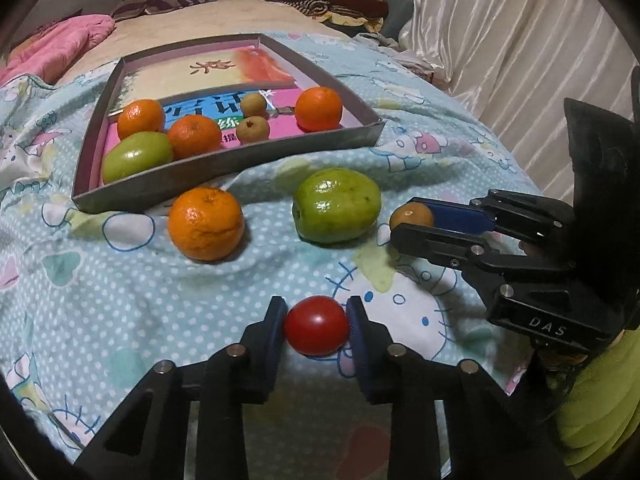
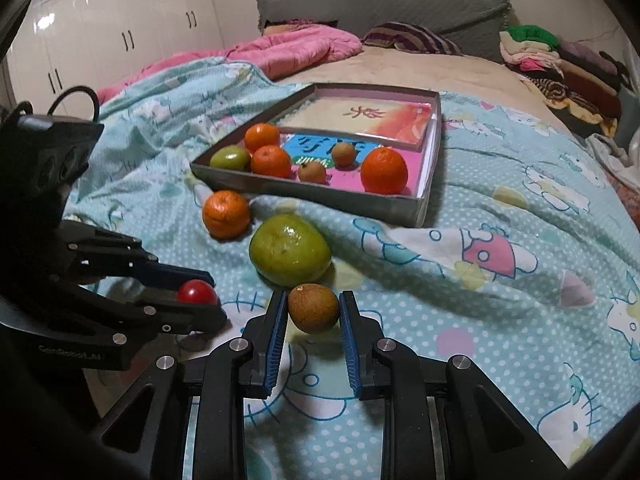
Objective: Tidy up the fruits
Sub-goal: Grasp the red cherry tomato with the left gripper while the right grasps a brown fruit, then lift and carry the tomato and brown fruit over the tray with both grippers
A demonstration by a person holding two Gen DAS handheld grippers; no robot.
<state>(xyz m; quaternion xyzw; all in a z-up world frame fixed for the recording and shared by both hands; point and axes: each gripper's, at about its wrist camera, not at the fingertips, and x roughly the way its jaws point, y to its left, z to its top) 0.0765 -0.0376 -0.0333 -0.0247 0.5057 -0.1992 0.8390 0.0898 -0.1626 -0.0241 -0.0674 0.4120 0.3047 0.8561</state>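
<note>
My left gripper (image 1: 317,322) is shut on a small red tomato (image 1: 316,325), low over the quilt; the right wrist view shows the same tomato (image 2: 197,292) between the left gripper's (image 2: 200,300) pads. My right gripper (image 2: 313,312) is shut on a small brown longan (image 2: 313,308), seen from the left wrist as a brown longan (image 1: 411,216) in the right gripper (image 1: 412,222). A loose orange (image 1: 205,224) and a green fruit (image 1: 336,205) lie on the quilt before a shallow grey box tray (image 1: 224,168) holding three oranges, a green fruit and two longans.
The tray's floor is covered by books (image 1: 224,70). The quilt (image 1: 120,300) is soft and wrinkled. A pink blanket (image 2: 296,50) and a striped pillow (image 2: 412,38) lie beyond the tray. Folded clothes (image 2: 560,68) are piled at the far right.
</note>
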